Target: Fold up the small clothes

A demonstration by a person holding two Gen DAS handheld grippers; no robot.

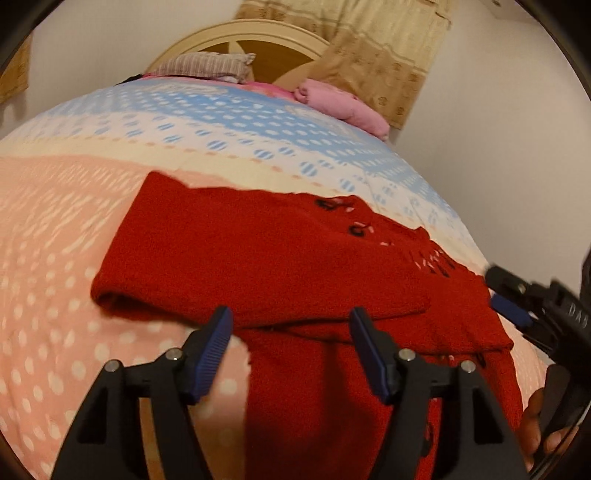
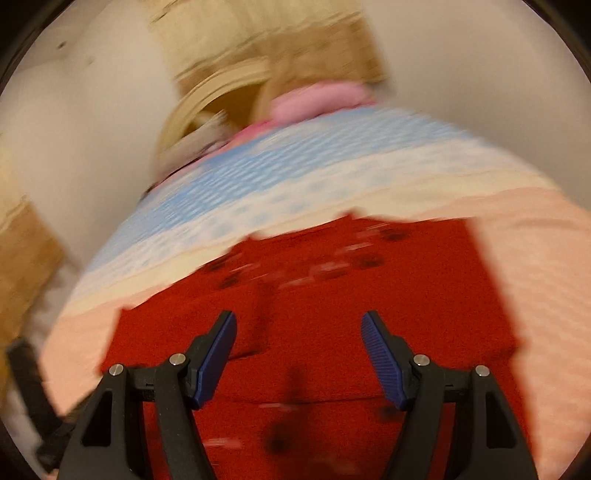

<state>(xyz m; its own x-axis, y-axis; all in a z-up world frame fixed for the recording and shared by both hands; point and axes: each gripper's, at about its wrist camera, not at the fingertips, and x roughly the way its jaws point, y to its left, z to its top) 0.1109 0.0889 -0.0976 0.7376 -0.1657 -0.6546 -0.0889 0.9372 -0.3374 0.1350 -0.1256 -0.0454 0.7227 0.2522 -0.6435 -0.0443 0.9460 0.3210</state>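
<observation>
We see the red garment (image 1: 280,266) lying on the bed (image 1: 51,236), spread over the pink, white-dotted part of the bedcover, with one layer folded across the rest so that a rounded fold edge runs along its left side. Small dark and pale marks dot its upper right part, but we cannot make out what they are. Its near end runs off the bottom of the left wrist view, partly behind our own fingers.

Our left gripper (image 1: 291,350) hovers just above the near fold, its blue-padded fingers (image 1: 210,354) spread apart with nothing between them. Our right gripper (image 2: 299,354) likewise stands wide apart over the garment (image 2: 314,295), gripping nothing. In the left wrist view the right gripper (image 1: 517,299) enters from the right edge beside the garment's right side, mostly cut off; part of a hand (image 1: 535,424) shows below it.

The right wrist view is heavily blurred, so the garment's edges and marks smear there.

Farther back, the bedcover turns cream, then blue with dots. At the head of the bed we see a striped pillow (image 1: 207,64), a pink bundle (image 1: 340,103), a curved wooden headboard (image 1: 236,33) and a tan patterned curtain (image 1: 388,48), its top cut off.
</observation>
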